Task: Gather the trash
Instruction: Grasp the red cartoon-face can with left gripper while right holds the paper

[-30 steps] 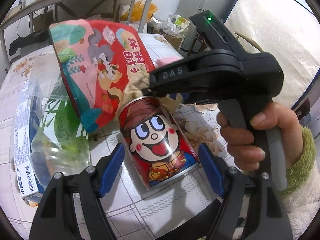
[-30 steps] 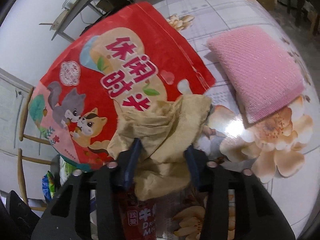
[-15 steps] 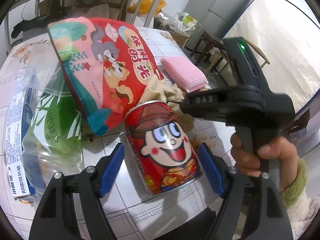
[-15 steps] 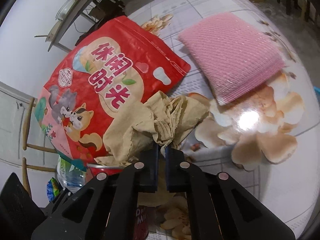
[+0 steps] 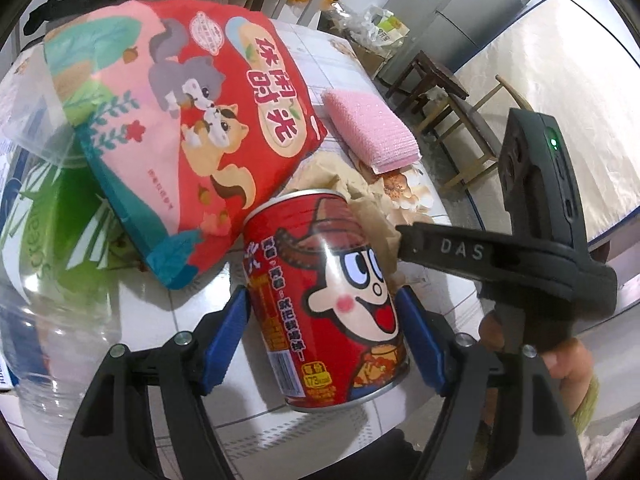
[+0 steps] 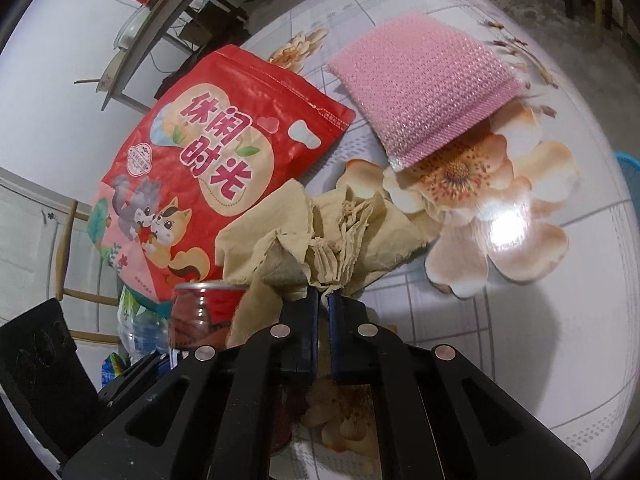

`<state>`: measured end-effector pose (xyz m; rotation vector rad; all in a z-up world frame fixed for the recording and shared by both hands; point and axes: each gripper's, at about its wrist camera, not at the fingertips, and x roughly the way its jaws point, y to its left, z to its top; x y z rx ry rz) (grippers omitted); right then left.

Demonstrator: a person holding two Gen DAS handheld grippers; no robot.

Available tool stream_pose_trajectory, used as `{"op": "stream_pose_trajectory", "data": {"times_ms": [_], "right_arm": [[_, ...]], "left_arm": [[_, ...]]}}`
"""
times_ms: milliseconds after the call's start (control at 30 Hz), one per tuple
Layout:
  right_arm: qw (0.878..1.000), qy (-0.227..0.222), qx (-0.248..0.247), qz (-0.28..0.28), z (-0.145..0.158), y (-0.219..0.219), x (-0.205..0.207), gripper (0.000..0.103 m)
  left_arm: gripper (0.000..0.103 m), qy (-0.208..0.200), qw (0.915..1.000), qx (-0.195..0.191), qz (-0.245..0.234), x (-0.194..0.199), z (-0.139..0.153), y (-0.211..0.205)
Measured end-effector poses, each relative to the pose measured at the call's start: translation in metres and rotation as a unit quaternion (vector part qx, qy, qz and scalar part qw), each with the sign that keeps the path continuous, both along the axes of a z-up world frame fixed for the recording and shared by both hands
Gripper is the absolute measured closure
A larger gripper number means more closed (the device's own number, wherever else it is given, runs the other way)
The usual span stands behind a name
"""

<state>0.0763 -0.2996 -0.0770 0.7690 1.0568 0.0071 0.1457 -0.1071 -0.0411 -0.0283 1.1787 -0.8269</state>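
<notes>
- Between the left claw's wide blue pads, not yet squeezed, a red cartoon-printed drink can is standing upright on the floral counter.
- Right claw is pinching crumpled tan paper, lying just ahead, beside the can.

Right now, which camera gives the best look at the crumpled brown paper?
The right wrist view: the crumpled brown paper fills mid-frame, pinched between the shut pads of the right gripper. The left wrist view shows only a strip of it, hidden mostly behind the red can and the right gripper's body.
</notes>
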Motion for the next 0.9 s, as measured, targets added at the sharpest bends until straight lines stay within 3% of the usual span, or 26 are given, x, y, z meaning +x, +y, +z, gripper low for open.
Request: {"op": "stream_pose_trajectory", "data": {"times_ms": [200,300,400,533,767,900], "right_arm": [[1.000,-0.015,0.024,0.006,0.002,-0.005,-0.025,0.100],[0.999,-0.030,0.021,0.008,0.011,-0.008,-0.034,0.100],[0.999,-0.047,0.017,0.006,0.021,-0.012,-0.044,0.100],[0.998,-0.064,-0.005,0.009,0.032,-0.013,-0.061,0.100],[0.995,-0.085,-0.040,0.024,0.051,-0.001,-0.072,0.100],[0.992,-0.103,-0.061,0.032,0.065,0.009,-0.073,0.100]], "left_arm": [[0.031,-0.030,0.9995,-0.007,-0.011,-0.014,0.005,-0.011],[0.032,-0.076,0.9967,-0.009,-0.026,-0.025,0.010,-0.021],[0.034,-0.139,0.9892,-0.004,-0.047,-0.038,0.017,-0.029],[0.037,-0.191,0.9794,-0.008,-0.064,-0.048,0.024,-0.033],[0.039,-0.222,0.9717,-0.011,-0.079,-0.057,0.027,-0.031],[0.039,-0.256,0.9615,-0.013,-0.100,-0.068,0.027,-0.027]]}}
